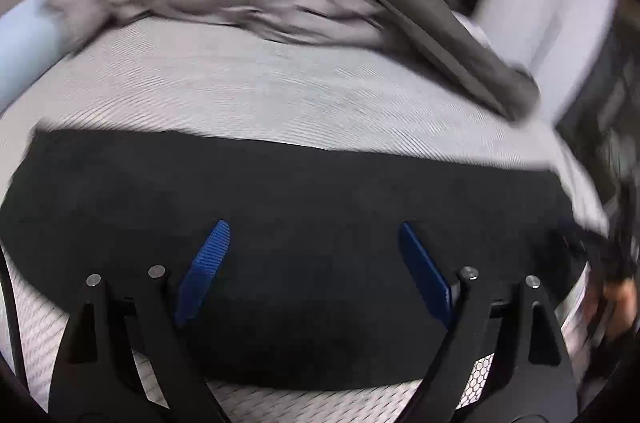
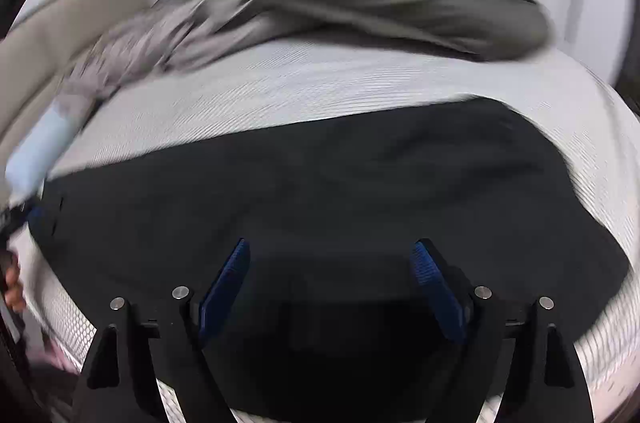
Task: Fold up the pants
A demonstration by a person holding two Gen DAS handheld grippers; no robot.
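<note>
Motion-blurred views, far clothes pile [image 1: 240, 3] hard to make out
Black pants [image 1: 280, 223] flat on mattress [image 1: 240, 83]; left gripper [image 1: 312, 263] and right gripper [image 2: 332, 279] gaping, nothing gripped

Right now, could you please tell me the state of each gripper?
Left gripper: open, holding nothing, above the black pants.
Right gripper: open, holding nothing, also above them.

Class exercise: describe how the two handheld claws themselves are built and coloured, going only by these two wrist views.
Both look alike. The left claw and right claw each have two black angular arms with triangular cut-outs and round silver pivot pins. Their fingers carry ribbed blue pads. A thin dark cable runs along the left view's edge.
</note>
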